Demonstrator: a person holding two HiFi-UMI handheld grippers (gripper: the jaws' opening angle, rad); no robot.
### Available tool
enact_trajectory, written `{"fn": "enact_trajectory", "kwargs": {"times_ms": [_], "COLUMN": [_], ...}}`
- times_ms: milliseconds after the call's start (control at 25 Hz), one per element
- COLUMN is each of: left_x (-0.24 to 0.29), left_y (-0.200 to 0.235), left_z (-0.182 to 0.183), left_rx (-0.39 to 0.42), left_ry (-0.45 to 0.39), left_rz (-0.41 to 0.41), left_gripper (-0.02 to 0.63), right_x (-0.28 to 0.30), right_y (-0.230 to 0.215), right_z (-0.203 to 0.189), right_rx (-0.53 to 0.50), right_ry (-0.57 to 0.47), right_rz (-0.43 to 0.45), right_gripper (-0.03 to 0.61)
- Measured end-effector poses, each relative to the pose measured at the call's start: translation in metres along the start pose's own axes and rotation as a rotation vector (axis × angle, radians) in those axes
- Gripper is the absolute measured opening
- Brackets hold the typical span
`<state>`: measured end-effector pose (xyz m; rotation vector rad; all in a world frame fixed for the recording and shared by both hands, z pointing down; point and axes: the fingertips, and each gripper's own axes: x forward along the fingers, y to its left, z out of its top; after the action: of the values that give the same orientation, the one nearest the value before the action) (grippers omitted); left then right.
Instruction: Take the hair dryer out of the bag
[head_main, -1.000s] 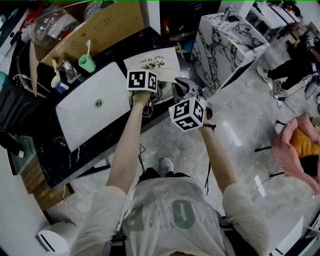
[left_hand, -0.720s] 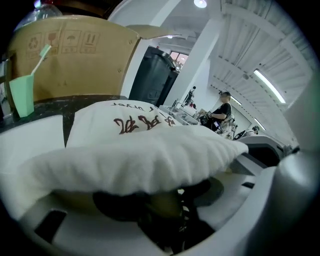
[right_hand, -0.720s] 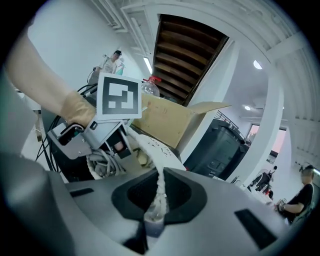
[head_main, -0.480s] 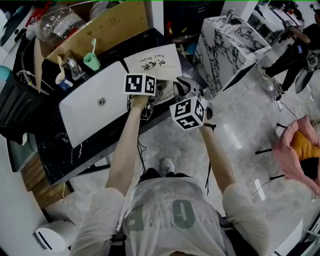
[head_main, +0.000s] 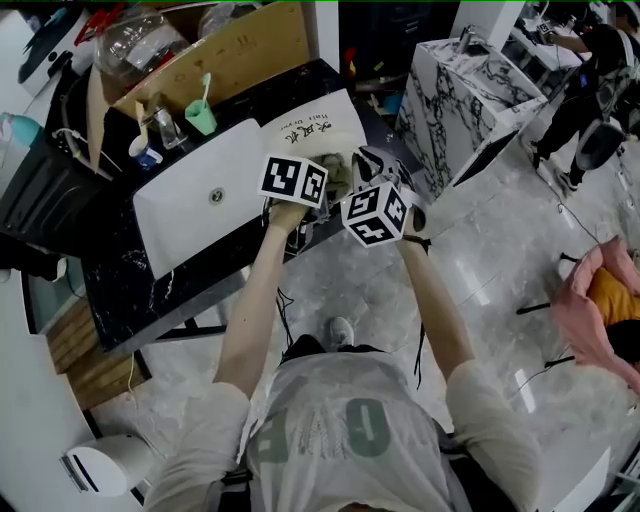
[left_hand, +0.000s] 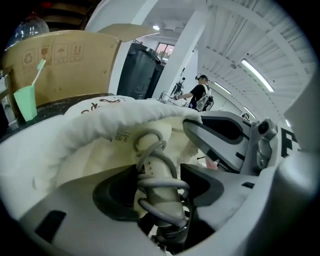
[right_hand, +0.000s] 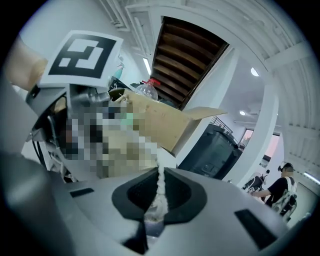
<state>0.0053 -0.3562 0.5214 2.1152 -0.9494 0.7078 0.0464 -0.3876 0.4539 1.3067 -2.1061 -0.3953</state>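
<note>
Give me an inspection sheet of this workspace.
Surface: black marble counter with white sink.
Job's things: hair dryer handle sticking out of the white bag.
Clutter: cardboard box, green cup with toothbrush.
Grippers: left gripper closed on the hair dryer's handle; right gripper pinching the bag's edge.
Cables: grey cord wound round the handle.
Surroundings: marble block, person standing beyond.

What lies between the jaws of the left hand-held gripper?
The hair dryer, its handle wound with grey cord, sits between the jaws of the left hand-held gripper, emerging from the white bag. The left gripper view shows this.
</note>
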Motion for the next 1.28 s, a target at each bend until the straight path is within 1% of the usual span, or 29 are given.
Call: {"fn": "enact_trajectory", "kwargs": {"times_ms": [240, 400, 520, 600, 840, 960, 1080, 1200, 1280], "left_x": [-0.015, -0.023, -0.032, -0.04, -0.07, -0.088, -0.112, -0.138, -0.156], "left_y": [-0.019, -0.033, -0.04, -0.044, -0.06, -0.069, -0.077, -0.083, -0.083], "left_z": [-0.024, -0.045, -0.058, -0.063, -0.075, -0.074, -0.068, -0.062, -0.057], "left_rx": [0.026, 0.076, 0.08, 0.057, -0.036, -0.113, -0.184, -0.187, -0.185], "left_ry": [-0.022, 0.001, -0.011, -0.041, -0.122, -0.191, -0.278, -0.353, -0.402], "left_rz": [-0.036, -0.064, -0.09, -0.119, -0.236, -0.324, -0.406, -0.422, -0.428], "left_gripper": [0.282, 0.282, 0.282, 0.282, 0.282, 0.282, 0.282, 0.282, 0.282], "right_x": [-0.008, -0.011, -0.012, -0.012, -0.013, -0.012, -0.011, -0.012, -0.012], "right_y": [-0.002, -0.002, -0.003, -0.004, -0.005, -0.003, 0.001, 0.002, 0.002], "right_z": [-0.009, -0.009, -0.009, -0.01, -0.011, -0.011, -0.012, -0.013, -0.016], "right_rx": [-0.003, 0.002, 0.007, 0.004, 0.015, 0.009, 0.008, 0.038, 0.04], "right_ry": [0.019, 0.026, 0.029, 0.03, 0.043, 0.052, 0.064, 0.075, 0.087], "right_rz": [-0.012, -0.009, 0.001, 0.005, 0.006, 0.002, 0.007, 0.01, -0.002], "right_gripper": [0.044, 0.043, 0.044, 0.044, 0.044, 0.044, 0.044, 0.044, 0.044]}}
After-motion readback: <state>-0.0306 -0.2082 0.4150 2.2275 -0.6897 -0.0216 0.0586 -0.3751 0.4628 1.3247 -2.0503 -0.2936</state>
